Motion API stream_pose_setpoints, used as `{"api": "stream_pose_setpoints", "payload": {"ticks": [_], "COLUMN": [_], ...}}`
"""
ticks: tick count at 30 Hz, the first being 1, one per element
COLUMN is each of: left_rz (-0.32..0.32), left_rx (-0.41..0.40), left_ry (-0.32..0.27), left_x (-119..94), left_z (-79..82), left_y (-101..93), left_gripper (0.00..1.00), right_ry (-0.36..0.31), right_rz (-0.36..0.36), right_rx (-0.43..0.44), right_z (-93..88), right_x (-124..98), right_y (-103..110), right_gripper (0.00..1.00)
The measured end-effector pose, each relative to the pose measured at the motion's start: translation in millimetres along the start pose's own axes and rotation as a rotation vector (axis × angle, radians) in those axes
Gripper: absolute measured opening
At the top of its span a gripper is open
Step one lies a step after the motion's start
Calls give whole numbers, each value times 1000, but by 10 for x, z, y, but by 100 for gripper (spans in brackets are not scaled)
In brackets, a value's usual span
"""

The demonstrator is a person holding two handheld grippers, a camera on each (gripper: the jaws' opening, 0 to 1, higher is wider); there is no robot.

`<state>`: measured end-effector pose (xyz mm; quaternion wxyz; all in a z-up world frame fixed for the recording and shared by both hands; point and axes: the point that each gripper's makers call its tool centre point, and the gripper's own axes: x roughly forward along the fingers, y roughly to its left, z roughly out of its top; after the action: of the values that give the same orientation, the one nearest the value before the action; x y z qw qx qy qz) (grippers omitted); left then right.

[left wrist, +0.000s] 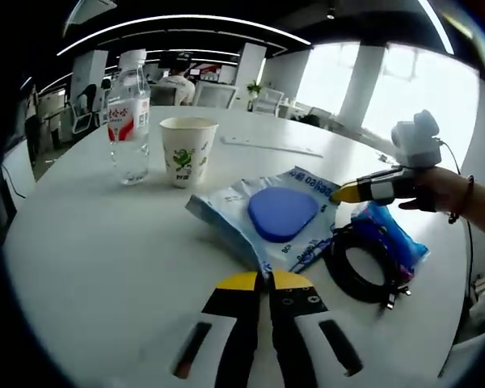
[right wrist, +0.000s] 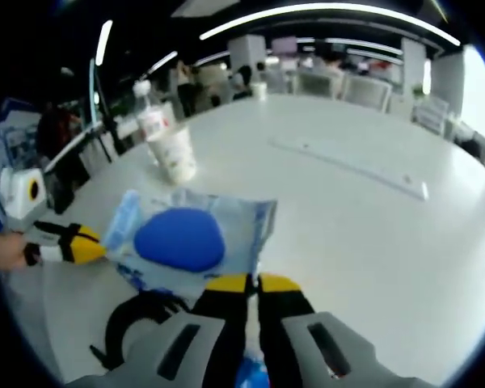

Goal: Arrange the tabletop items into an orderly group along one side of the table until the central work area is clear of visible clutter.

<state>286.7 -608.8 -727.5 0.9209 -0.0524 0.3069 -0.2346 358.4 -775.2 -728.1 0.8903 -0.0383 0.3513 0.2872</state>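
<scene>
Far left: bottle (left wrist: 129, 113) and cup (left wrist: 187, 150) upright, just beside each other, seemingly grouped already. Centre: pale blue packet (left wrist: 263, 217) with a blue oval, lying flat, left gripper (left wrist: 264, 281) clenched at its near edge, likely to drag it aside. Right: black cable (left wrist: 364, 263) coiled on a blue wrapper (left wrist: 398, 234); right gripper (right wrist: 246, 284) clenched at the packet's edge.
</scene>
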Motion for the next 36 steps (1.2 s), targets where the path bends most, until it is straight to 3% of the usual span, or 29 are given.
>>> {"api": "stream_pose_setpoints", "payload": {"ticks": [12,19,28,36], "left_rz": [6,-18,-68,-80], "left_rx": [12,29,82,125], "left_ry": [-29,-26,-16,-24], "left_x": [-36,-17,101,207], "left_z": [176,237,393,531], "left_y": [108,64,-14,-8], "left_gripper": [0,0,0,0], "right_ry": [-47,-67,-75,-112], "right_rz": [7,-6,-45,-29], "right_rx": [32,26,33,98], "right_z": [119,151,160,167], "right_x": [-196,-401,-606,-700], "right_y": [90,116,59,26], "right_gripper": [0,0,0,0]}}
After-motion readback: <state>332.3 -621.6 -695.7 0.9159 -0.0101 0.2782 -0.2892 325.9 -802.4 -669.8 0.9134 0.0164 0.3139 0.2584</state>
